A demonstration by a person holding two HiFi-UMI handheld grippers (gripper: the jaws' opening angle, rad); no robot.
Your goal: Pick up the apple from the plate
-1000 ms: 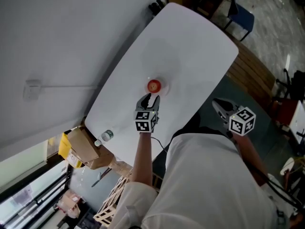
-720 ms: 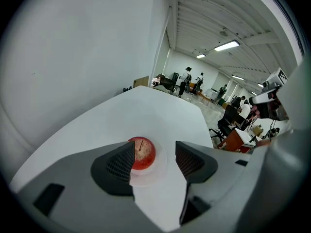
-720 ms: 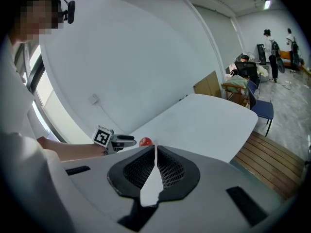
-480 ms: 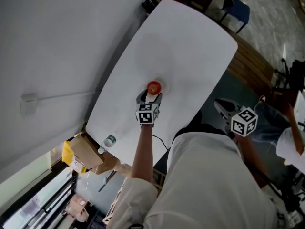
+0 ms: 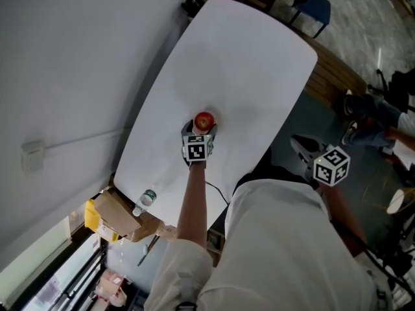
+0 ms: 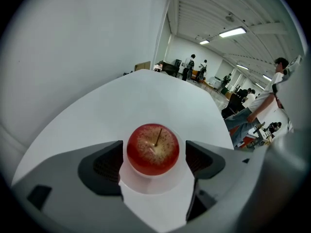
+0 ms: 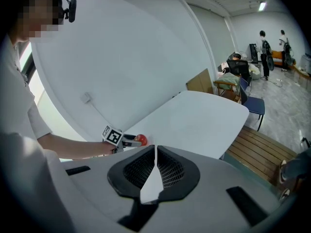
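1. Two grey plastic grippers are held by a person in a white shirt (image 5: 285, 251). The right gripper (image 7: 155, 154) is kept close to the body, off the table's edge and tilted downward. Its black ribbed pads (image 7: 170, 171) are pressed together with nothing between them.
2. A bare left forearm (image 5: 192, 199) is stretched out over the table. The hand itself is hidden behind the gripper's marker cube (image 5: 196, 150) in the head view.
3. The left gripper (image 5: 199, 133) is pointed steeply down at the plate. Its jaws have just been opening and are spread wide, with the apple between them. A narrow gap is seen on each side, so neither dark ribbed pad (image 6: 108, 165) touches the fruit.
4. The round, glossy red apple (image 6: 153, 148) is speckled pale yellow around a thin brown stem. It is seated upright on a small round white plate (image 6: 151, 186). The plate's sides are covered by the jaws, and its edge is hard to tell from the white tabletop.
5. The smooth white table with rounded corners (image 5: 246, 63) carries a small clear bottle (image 5: 146, 197) at its near left end. A slatted wooden bench (image 5: 337, 83) is seen along its right edge.
6. Several people stand far down the room (image 6: 192, 64), too small to be described.
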